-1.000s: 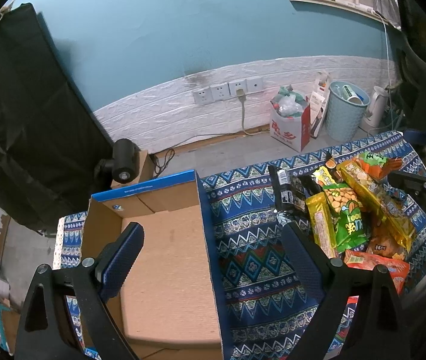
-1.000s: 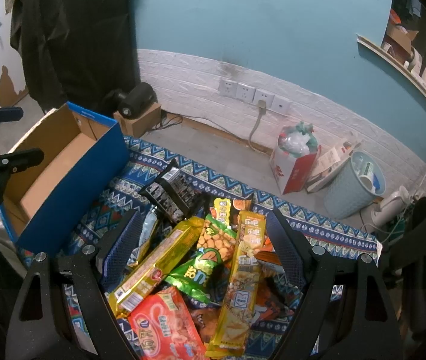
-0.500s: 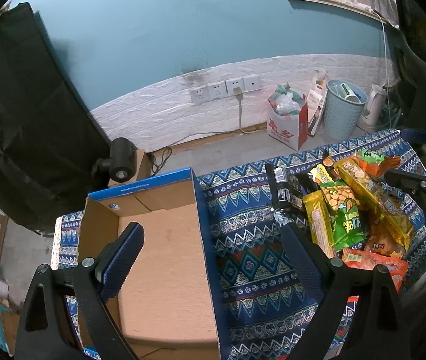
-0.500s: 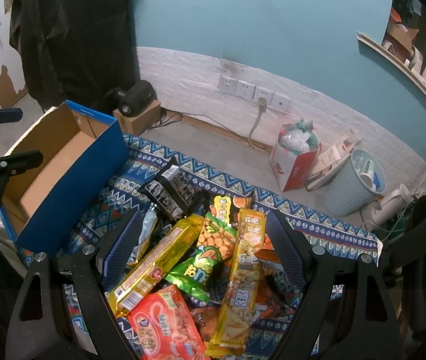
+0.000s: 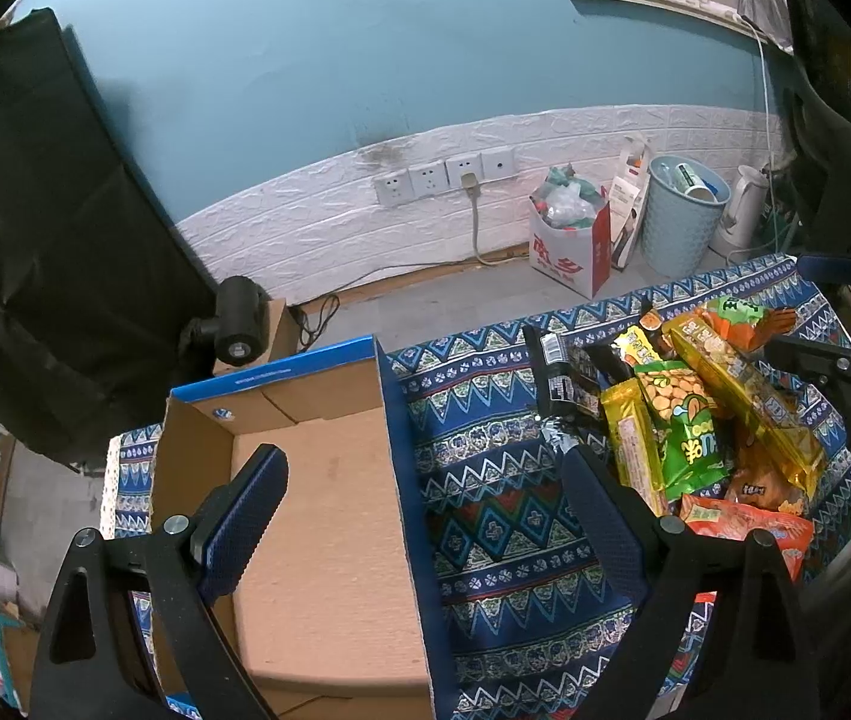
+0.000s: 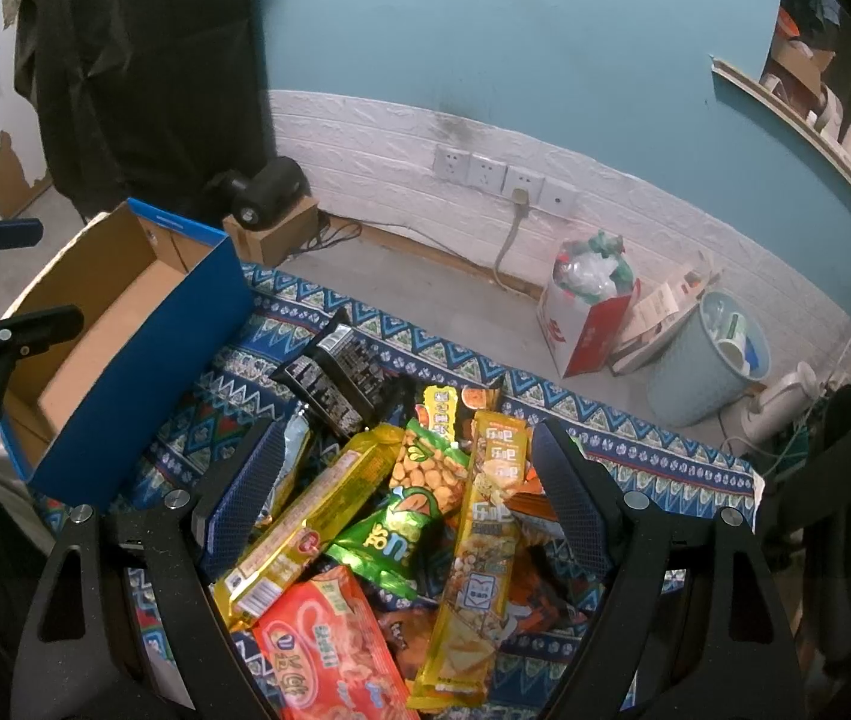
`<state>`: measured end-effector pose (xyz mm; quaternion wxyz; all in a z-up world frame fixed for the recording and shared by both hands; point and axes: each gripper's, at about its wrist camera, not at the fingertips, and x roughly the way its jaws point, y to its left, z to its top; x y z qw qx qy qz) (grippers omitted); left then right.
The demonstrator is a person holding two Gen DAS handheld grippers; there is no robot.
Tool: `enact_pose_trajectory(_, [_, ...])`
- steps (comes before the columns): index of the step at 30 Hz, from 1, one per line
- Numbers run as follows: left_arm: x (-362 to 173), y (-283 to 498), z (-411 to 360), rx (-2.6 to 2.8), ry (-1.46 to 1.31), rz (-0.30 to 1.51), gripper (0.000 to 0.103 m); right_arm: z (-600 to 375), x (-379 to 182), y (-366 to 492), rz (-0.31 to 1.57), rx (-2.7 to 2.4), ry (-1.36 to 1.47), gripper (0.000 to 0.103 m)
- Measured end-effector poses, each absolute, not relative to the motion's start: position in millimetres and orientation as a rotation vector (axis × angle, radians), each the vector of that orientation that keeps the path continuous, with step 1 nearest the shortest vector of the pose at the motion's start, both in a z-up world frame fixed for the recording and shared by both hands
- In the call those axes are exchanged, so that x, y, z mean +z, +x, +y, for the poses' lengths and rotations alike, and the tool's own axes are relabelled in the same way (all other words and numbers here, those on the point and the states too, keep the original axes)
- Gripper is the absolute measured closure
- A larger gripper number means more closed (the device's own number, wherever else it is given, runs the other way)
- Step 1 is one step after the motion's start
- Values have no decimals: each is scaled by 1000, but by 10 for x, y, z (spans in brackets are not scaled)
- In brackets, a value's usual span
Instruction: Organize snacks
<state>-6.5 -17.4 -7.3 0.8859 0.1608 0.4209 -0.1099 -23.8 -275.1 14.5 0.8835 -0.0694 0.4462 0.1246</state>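
Since a second ago my left claw (image 5: 419,492) has drifted slightly; the cardboard box (image 5: 317,516) stays beneath it. Both claws gape empty. Under my right claw (image 6: 401,468), the long yellow snack packet (image 6: 311,516) points away toward the box, probably lying atop the snack pile (image 6: 425,528).

A blue-sided cardboard box with a plain tan inside (image 5: 329,516) sits on a cloth of blue, white, green and red zigzag bands (image 5: 485,468). The snack packets show a long yellow-gold foil wrapper (image 6: 311,516), a green bag printed with orange nuts (image 6: 419,480), a red-orange packet with white lettering (image 6: 323,654) and a black wrapper with white print (image 6: 335,384). Behind, a teal wall (image 5: 317,60) runs above white brick-pattern panelling (image 5: 317,228)
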Motion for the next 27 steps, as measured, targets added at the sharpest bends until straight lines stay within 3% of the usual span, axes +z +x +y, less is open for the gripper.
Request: enact_pose_trajectory(27, [-76,-60,-275,-242,350,879,9,-2774,113,-229,943,251,-146,20])
